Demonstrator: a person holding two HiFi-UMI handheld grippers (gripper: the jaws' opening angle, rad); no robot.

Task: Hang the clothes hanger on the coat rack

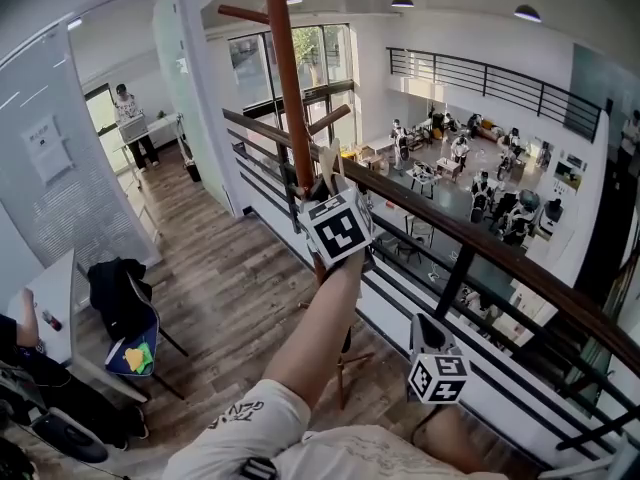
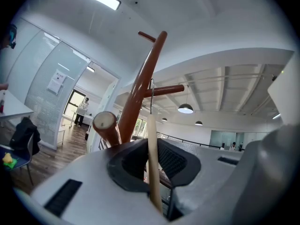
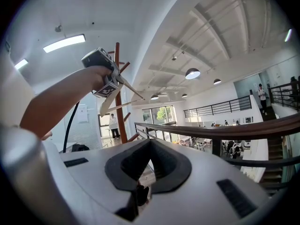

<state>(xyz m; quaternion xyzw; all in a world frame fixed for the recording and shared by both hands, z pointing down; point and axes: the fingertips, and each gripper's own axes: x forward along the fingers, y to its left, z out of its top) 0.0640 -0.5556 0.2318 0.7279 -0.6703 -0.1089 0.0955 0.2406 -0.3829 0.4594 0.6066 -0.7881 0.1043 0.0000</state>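
Note:
The coat rack (image 1: 285, 88) is a tall brown wooden pole with slanting pegs, standing by the balcony railing. My left gripper (image 1: 330, 193) is raised next to the pole and shut on a pale wooden clothes hanger (image 2: 152, 163). The hanger's metal hook (image 2: 151, 95) rises in front of a brown peg (image 2: 166, 90); I cannot tell whether it rests on the peg. In the right gripper view the hanger (image 3: 126, 89) spreads below the left gripper (image 3: 101, 71), close to the coat rack (image 3: 119, 102). My right gripper (image 1: 432, 343) hangs low by the railing, and in its own view the right gripper (image 3: 144, 175) is shut on nothing.
A dark railing (image 1: 470, 238) with a wooden top runs diagonally right beside the rack, with an open hall below. A chair (image 1: 125, 313) draped with dark clothing stands at the left on the wooden floor. A person (image 1: 130, 123) stands far back in a doorway.

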